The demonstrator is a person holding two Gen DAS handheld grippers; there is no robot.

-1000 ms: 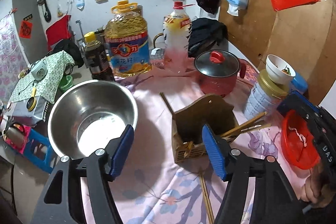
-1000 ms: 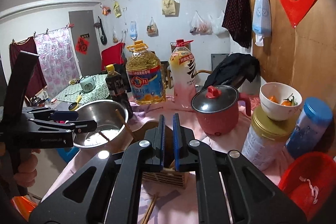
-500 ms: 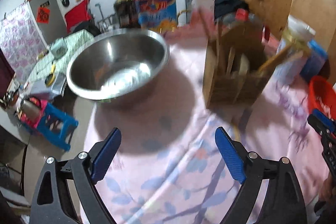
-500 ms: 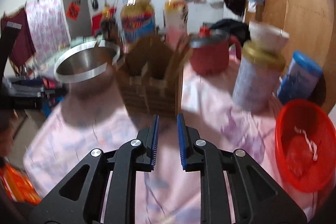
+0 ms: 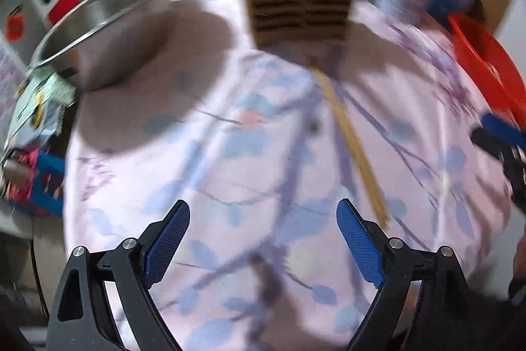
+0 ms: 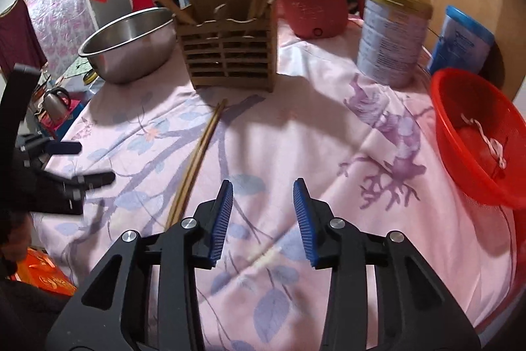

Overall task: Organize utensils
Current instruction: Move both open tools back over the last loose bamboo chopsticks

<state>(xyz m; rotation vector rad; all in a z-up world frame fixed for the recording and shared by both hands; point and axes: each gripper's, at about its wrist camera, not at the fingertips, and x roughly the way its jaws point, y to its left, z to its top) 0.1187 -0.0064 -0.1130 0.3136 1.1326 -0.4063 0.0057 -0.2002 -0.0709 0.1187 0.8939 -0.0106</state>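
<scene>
Chopsticks, a loose pair, lie on the pink floral cloth, running from near the left gripper toward the wooden utensil holder at the far centre. Left: steel bowl, beside the holder. The left gripper hangs above the cloth, jaws wide apart and empty. Centre: right gripper, jaws apart, empty, just right of the near chopstick ends. Right: tin can; red basket.
</scene>
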